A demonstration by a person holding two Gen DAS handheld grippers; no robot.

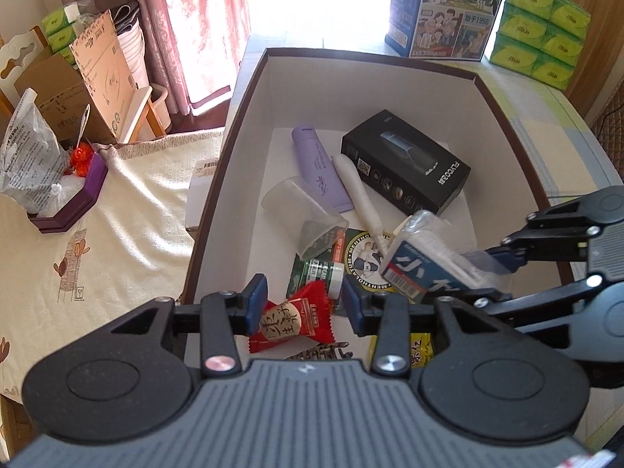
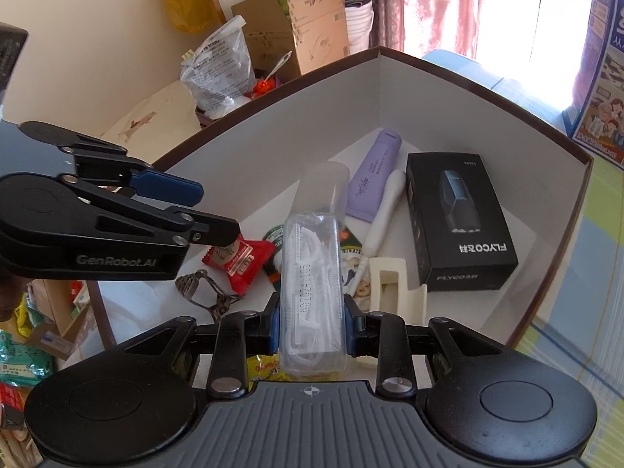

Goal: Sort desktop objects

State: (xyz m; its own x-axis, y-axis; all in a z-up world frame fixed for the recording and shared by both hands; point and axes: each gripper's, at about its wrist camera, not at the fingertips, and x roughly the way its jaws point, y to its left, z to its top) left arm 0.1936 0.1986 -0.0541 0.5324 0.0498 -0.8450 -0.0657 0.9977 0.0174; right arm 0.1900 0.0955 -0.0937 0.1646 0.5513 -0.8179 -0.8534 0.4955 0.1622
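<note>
A blue milk carton (image 1: 444, 7) stands on the far side of the table, with stacked green tissue packs (image 1: 542, 27) just to its right. Pink curtains (image 1: 187, 19) hang at the far left. On the left a cream cloth (image 1: 117, 210) carries a purple tray (image 1: 74, 202) holding a crinkled clear bag (image 1: 31, 156), and cardboard boxes (image 1: 89, 78) stand behind it.

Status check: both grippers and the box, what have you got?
Left gripper open, red candy packet loose between its jaws. Right gripper shut on clear floss-pick case, over the box. Box floor crowded below.
</note>
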